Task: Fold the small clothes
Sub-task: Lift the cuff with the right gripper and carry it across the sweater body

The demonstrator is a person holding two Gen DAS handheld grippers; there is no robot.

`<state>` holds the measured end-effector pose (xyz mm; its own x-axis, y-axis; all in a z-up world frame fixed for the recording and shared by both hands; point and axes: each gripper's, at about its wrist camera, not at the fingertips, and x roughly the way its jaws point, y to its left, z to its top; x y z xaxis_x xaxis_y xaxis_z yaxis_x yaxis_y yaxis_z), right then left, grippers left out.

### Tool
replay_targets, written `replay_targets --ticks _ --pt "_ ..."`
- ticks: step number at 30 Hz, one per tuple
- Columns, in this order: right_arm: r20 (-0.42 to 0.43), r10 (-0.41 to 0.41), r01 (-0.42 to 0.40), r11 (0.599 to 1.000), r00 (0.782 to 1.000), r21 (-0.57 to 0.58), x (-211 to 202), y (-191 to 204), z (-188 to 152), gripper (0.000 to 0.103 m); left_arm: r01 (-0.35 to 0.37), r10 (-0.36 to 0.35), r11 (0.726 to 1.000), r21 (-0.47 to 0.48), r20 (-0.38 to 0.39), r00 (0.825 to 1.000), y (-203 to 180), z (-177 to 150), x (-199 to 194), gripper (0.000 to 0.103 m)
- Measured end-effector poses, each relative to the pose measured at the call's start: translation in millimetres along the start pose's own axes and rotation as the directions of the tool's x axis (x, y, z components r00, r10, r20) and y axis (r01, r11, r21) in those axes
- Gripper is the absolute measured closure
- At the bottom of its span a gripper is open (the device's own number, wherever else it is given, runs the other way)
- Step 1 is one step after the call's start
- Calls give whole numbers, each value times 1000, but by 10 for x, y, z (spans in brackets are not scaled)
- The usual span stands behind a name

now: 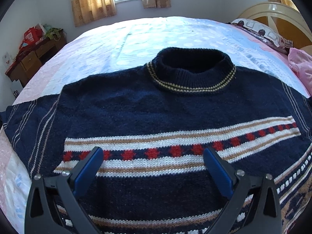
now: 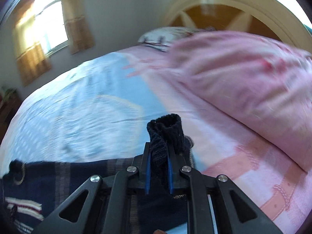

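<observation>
A navy knitted sweater (image 1: 156, 117) was found laid flat, front up, on the bed (image 1: 117, 39), collar (image 1: 192, 72) toward the far side and one sleeve spread out to the side. The garment was judged soft, limp and fairly thick: no shape would be kept when lifted, and the loose knit could stretch or snag. Hold was judged best taken at cuffs, hem corners or shoulder seams, where the knit is doubled.

The left tool (image 1: 154, 154) was observed wide open above the red-diamond chest band, with nothing between its fingers; contact with the knit could not be confirmed.

The right tool (image 2: 158, 156) was observed nearly closed, its fingers clamped on a ribbed navy cuff (image 2: 167, 130), which stood bunched above the fingertips. The sleeve was seen trailing beneath the tool toward the sweater body. The right view was blurred. A pink quilt (image 2: 243, 74) lay near, well clear of the sweater.
</observation>
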<state>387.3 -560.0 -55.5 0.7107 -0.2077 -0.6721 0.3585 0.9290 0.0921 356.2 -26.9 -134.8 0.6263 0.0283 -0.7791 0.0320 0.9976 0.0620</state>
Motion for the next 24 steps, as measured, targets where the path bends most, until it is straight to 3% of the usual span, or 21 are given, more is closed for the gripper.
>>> replay_targets --ticks 6,14,24 --pt "-5 130 -130 985 991 -113 -168 852 -54 90 21 -21 1000 -2 9 1000 15 -11 -15 0" --pt "-81 267 -279 927 960 -251 -290 1919 -403 90 45 -44 999 -9 21 999 47 -18 -35 0" --pt "-248 306 -387 823 919 -417 -130 2951 -1240 89 75 -74 997 -20 20 997 58 -20 -28 0"
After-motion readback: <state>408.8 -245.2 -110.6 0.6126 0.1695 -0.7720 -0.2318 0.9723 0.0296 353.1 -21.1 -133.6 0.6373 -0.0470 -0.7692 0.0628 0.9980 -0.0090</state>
